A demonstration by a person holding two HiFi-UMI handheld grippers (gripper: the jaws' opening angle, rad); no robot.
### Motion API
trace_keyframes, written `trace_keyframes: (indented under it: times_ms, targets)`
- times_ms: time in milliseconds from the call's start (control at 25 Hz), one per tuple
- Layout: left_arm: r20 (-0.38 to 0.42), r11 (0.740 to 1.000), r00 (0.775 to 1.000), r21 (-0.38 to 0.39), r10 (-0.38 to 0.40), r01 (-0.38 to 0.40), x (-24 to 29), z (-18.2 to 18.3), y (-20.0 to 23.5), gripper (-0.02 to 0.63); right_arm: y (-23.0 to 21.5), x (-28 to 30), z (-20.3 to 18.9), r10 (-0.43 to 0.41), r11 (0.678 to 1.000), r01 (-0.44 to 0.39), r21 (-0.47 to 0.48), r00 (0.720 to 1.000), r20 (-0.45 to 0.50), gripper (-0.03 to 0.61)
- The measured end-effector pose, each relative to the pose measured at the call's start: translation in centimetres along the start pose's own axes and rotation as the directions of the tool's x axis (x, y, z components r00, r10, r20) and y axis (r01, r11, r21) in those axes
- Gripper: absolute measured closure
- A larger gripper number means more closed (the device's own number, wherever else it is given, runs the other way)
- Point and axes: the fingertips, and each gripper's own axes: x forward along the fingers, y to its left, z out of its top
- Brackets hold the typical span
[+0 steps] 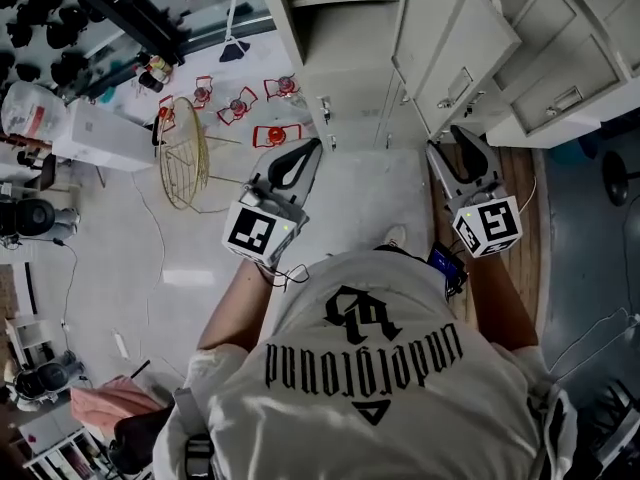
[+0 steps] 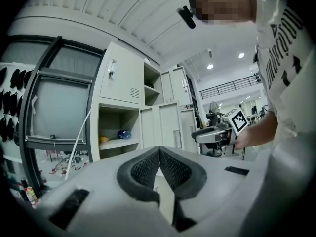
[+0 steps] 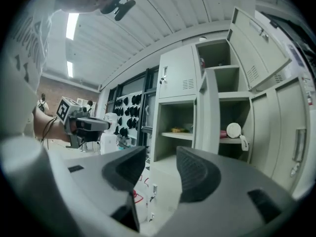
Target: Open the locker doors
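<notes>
The grey lockers (image 1: 350,38) stand ahead of me at the top of the head view. Several doors hang open, one (image 1: 450,43) swung out to the right. In the right gripper view a door (image 3: 210,112) stands edge-on between two open compartments, an upper door (image 3: 256,48) is flung wide, and the upper left door (image 3: 177,78) is closed. My left gripper (image 1: 312,148) (image 2: 159,151) is shut with nothing between its pads, a short way from the lockers. My right gripper (image 1: 458,136) (image 3: 160,157) is open and empty, facing the open compartments.
A gold wire stand (image 1: 187,166) and red clips (image 1: 275,133) lie on the floor to the left. A white box (image 1: 100,133) sits further left. Shelves hold a blue item (image 2: 123,134) and a white round thing (image 3: 233,130). My shoe (image 1: 395,236) is below the lockers.
</notes>
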Motion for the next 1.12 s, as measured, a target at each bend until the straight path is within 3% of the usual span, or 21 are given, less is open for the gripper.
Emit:
trace_keyframes:
  times_ms: [360, 560, 880, 1120]
  targets:
    - [0.009, 1.000, 1.000, 0.005, -0.028, 0.028, -9.9, -0.9, 0.5, 0.606, 11.3, -0.7, 0.1, 0.027, 1.000, -0.027, -0.009, 1.000, -0.017, 0.377]
    - [0.007, 0.999, 0.999, -0.004, -0.048, 0.048, -13.0, -1.5, -0.2, 0.606, 15.5, -1.3, 0.5, 0.053, 0.998, -0.053, -0.030, 0.999, -0.014, 0.379]
    - [0.034, 1.000, 0.999, 0.028, -0.001, 0.000, -15.7, -1.5, -1.8, 0.606, 18.4, -3.4, 1.0, 0.136, 0.989, -0.136, -0.065, 0.991, -0.004, 0.394]
    - [0.019, 0.999, 0.999, -0.018, 0.034, -0.034, -14.7, -1.0, -6.1, 0.606, 17.0, -6.9, 0.9, 0.193, 0.980, -0.193, -0.048, 0.981, 0.002, 0.408]
